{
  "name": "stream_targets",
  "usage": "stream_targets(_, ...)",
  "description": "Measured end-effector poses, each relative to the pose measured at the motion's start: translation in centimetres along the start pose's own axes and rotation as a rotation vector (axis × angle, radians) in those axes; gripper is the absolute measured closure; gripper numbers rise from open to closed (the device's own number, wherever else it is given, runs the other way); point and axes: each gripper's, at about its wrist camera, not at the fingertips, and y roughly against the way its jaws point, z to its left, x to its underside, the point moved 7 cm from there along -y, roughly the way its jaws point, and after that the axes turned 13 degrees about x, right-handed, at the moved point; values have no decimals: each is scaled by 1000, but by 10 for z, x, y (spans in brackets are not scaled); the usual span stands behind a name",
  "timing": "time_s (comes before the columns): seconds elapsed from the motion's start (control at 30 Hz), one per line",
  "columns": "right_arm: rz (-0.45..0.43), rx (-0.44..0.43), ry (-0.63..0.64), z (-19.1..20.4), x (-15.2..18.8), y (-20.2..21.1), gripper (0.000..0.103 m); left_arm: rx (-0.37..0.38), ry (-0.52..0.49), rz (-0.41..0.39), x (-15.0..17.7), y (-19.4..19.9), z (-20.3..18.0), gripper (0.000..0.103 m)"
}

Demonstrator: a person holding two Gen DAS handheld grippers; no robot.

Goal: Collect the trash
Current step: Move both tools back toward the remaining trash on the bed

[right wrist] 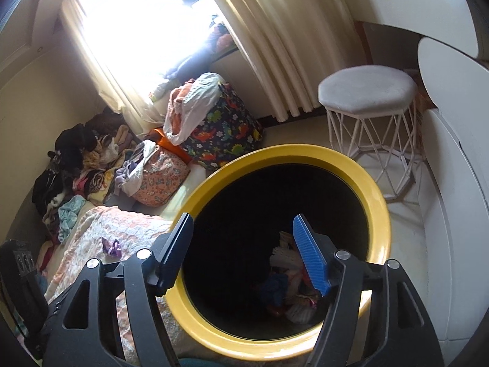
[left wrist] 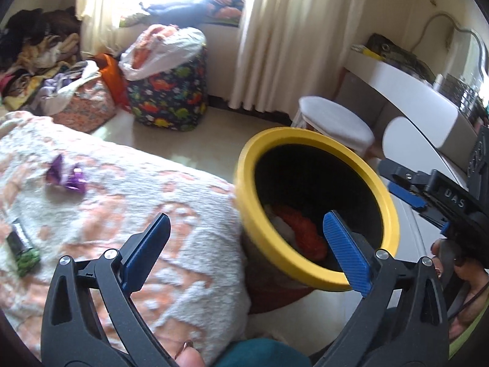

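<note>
hovering with jaws spread and empty, left gripper [left wrist: 244, 250] and right gripper [right wrist: 244, 253] flank the bin [right wrist: 379, 202]. trash lies inside; purple wrapper [left wrist: 65, 177] and green packet [left wrist: 23, 249] remain on the bed [left wrist: 171, 238].

a lived-in bedroom in a home. a bed [left wrist: 128, 214] with a fluffy white-and-peach blanket takes up the near side. cream curtains [right wrist: 275, 46] hang by a bright window [right wrist: 131, 21]. a pile of clothes [right wrist: 79, 165] and stuffed fabric bags, 1 with a dinosaur print [left wrist: 168, 94], sit on the floor. a white padded stool [right wrist: 366, 91] stands by a white dressing table [left wrist: 412, 91].
</note>
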Motion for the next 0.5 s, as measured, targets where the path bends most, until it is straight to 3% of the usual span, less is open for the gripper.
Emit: stream_targets(0.5,-60,-120,161,79,13,18,35,-142,87,-126,-8,67,70,11)
